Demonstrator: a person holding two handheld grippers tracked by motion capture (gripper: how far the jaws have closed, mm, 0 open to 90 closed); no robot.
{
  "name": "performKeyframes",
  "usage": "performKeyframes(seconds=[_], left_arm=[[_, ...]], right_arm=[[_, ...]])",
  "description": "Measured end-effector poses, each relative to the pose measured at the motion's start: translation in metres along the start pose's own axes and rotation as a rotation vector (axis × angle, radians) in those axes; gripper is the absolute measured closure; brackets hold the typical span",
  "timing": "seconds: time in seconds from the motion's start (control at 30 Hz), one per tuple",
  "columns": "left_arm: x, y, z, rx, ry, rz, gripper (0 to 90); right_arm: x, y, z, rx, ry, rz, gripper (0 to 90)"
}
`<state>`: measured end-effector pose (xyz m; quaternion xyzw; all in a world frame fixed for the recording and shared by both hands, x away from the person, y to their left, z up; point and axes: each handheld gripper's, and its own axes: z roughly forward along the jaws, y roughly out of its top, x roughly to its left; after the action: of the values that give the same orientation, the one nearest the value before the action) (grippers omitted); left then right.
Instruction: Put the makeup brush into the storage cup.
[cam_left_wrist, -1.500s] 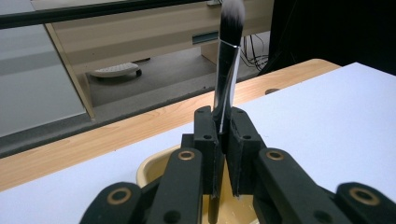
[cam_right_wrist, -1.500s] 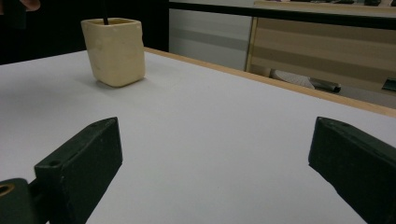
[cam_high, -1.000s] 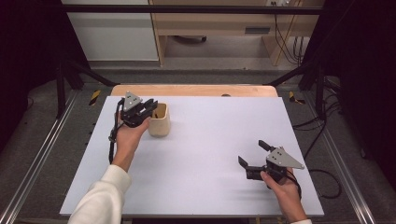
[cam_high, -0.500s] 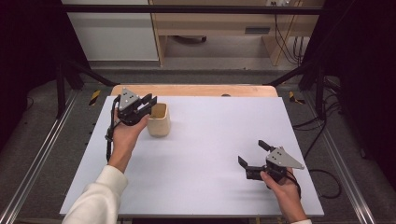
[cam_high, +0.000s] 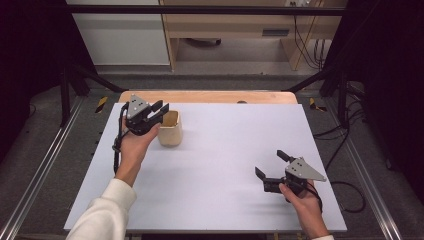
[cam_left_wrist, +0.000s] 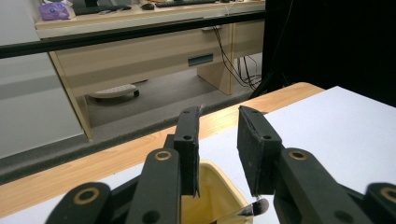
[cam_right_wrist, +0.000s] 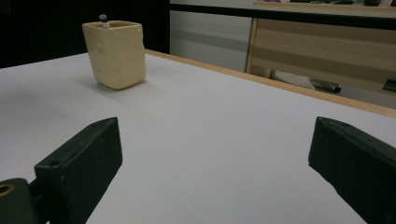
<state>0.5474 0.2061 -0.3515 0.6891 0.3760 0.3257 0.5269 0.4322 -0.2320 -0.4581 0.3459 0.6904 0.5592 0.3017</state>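
my left gripper (cam_high: 159, 107) hangs above the cream cup (cam_high: 170, 129), jaws just opening, empty; a utensil (cam_left_wrist: 254, 207) rests inside. only withdrawal remains, i judge.

Cream cup (cam_high: 170, 128), white table (cam_high: 225, 170) w/ wood edge, black hand-held grippers w/ grey plates.

White table top (cam_high: 225, 165) on a wooden board (cam_high: 210, 96); behind, a wooden desk (cam_high: 235, 25)
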Motion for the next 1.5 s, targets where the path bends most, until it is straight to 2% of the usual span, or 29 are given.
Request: performKeyframes(seconds=[0.2,0.57,1.07,1.3,1.5], left_arm=[[-0.001,0.000,-0.002,-0.008,-0.001,-0.002,66.3],[-0.006,-0.001,-0.003,-0.031,-0.038,-0.016,56.8],[-0.013,0.001,-0.005,-0.050,-0.092,-0.019,32.4],[-0.018,0.000,-0.004,-0.059,-0.119,-0.026,16.0],[-0.023,-0.001,-0.006,-0.062,-0.135,-0.013,3.4]], right_arm=[[0.000,0.000,0.000,0.000,0.000,0.000,3.1],[0.001,0.000,0.001,0.002,0.000,-0.002,3.1],[0.001,0.000,0.000,0.001,0.000,-0.002,3.1],[0.000,0.000,0.000,0.004,-0.002,-0.001,3.1],[0.000,0.000,0.000,0.003,-0.002,-0.001,3.1]])
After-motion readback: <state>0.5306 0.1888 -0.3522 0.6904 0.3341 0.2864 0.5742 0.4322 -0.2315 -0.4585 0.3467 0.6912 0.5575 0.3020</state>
